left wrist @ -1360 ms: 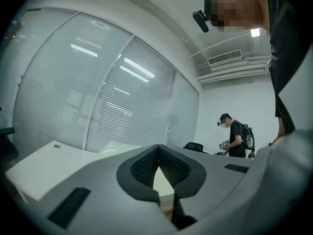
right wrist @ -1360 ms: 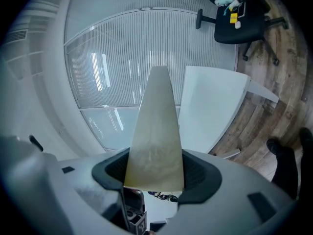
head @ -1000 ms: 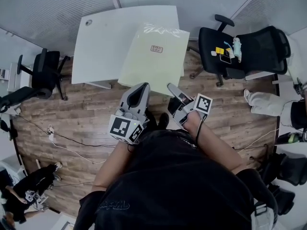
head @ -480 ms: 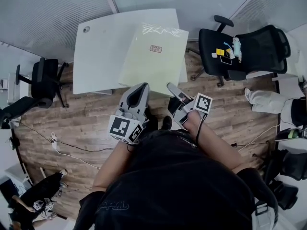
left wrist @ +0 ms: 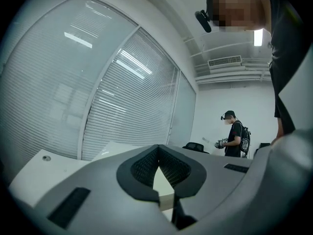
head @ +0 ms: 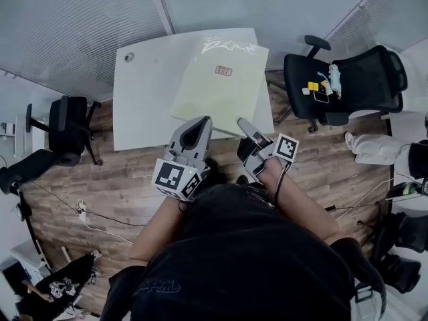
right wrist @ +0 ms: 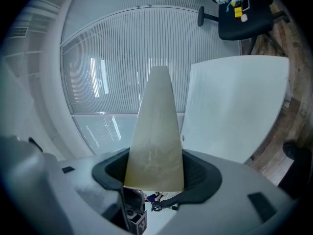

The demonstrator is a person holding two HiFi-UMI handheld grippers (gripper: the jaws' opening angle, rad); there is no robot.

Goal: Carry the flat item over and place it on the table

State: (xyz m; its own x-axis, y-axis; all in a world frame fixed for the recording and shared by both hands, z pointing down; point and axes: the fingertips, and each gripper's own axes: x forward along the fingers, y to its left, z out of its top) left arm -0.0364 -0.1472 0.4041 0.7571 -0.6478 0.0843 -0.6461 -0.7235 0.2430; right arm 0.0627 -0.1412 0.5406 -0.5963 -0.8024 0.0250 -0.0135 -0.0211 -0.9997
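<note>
The flat item (head: 221, 85) is a pale yellow-green sheet with a small label, held out level over the white table (head: 144, 92). Both grippers grip its near edge. My left gripper (head: 198, 123) is shut on the near left part of that edge, where only a thin sliver of the flat item (left wrist: 164, 194) shows between its pads. Further right, my right gripper (head: 245, 124) is shut on the same edge. In the right gripper view, the flat item (right wrist: 156, 131) runs out from the jaws as a long wedge beside the table (right wrist: 234, 106).
A black office chair (head: 348, 79) carrying small items stands right of the table, and another black chair (head: 63, 122) stands to its left. Cables (head: 87, 212) lie on the wooden floor. Blinds and glass walls run behind the table. A person (left wrist: 235, 136) stands far off.
The table has come closer and now lies further under the sheet. Both grippers keep their hold on the sheet's near edge.
</note>
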